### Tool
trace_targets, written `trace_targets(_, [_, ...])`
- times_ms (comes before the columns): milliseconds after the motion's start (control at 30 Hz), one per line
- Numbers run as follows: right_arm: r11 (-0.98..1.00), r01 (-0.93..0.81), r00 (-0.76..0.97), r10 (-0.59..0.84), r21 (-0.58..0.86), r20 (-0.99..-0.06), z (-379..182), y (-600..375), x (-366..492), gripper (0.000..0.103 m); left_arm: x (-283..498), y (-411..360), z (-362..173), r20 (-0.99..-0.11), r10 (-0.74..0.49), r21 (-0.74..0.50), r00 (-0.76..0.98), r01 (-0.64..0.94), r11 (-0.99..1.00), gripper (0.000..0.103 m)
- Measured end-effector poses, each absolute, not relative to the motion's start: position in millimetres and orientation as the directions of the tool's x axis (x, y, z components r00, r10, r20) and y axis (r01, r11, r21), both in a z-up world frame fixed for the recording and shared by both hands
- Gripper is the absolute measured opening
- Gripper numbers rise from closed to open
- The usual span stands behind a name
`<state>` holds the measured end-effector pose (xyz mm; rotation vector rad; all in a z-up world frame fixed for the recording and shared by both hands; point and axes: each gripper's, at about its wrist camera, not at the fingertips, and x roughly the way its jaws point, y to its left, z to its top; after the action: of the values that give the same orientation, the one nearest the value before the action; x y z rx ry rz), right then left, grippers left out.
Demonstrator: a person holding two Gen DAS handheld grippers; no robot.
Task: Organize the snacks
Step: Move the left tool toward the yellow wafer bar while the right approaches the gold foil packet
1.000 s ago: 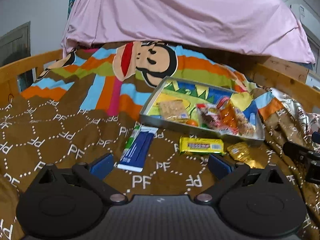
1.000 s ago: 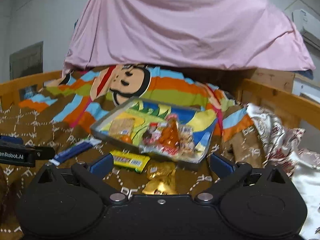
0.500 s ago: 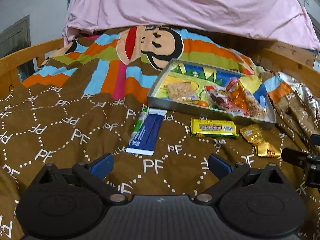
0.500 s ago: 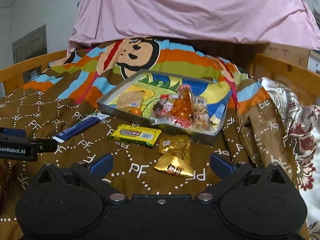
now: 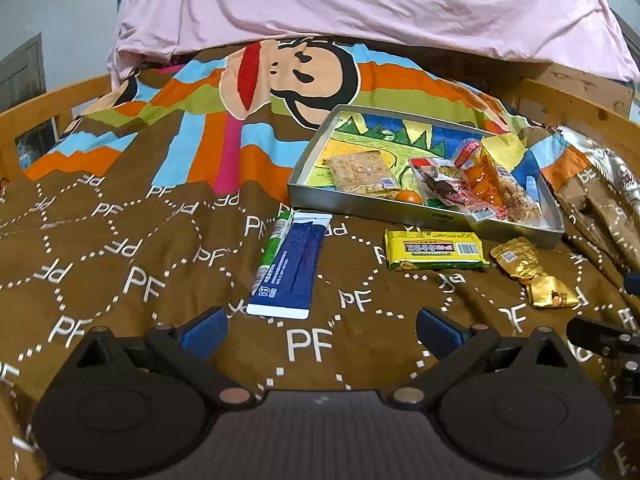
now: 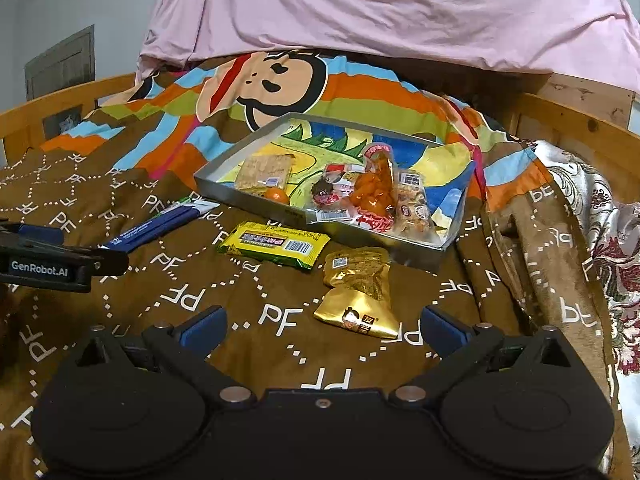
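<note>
A grey metal tray (image 5: 420,213) (image 6: 224,192) lies on the brown bedspread and holds several snack packets (image 5: 476,184) (image 6: 372,192). In front of it lie a blue packet (image 5: 290,272) (image 6: 160,224) with a green stick beside it (image 5: 274,246), a yellow bar (image 5: 434,250) (image 6: 276,245) and gold packets (image 5: 532,274) (image 6: 360,292). My left gripper (image 5: 320,330) is open and empty, just short of the blue packet. My right gripper (image 6: 322,326) is open and empty, with the gold packets between its fingertips' line and the tray.
A pink sheet (image 5: 360,4) hangs over the head of the bed. Wooden rails (image 5: 48,100) (image 6: 580,128) run along both sides. A floral cloth (image 6: 608,240) lies crumpled at the right. Each gripper shows at the edge of the other's view (image 6: 52,260) (image 5: 608,340).
Both grippers have moved forward and tilted down toward the snacks, which now look larger and nearer. Both stay open. Nothing on the bed has moved.
</note>
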<state>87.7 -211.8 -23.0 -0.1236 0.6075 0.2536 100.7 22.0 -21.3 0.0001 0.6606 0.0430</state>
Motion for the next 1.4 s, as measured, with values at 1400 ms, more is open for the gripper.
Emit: trace_targets(1400, [0.971, -0.199, 0.804, 0.084, -0.132, -0.589, -62, -205, 149, 0.102, 185, 26, -31, -0.573, -0.078, -0.012, 0.816, 0.088, 0.996, 0.102])
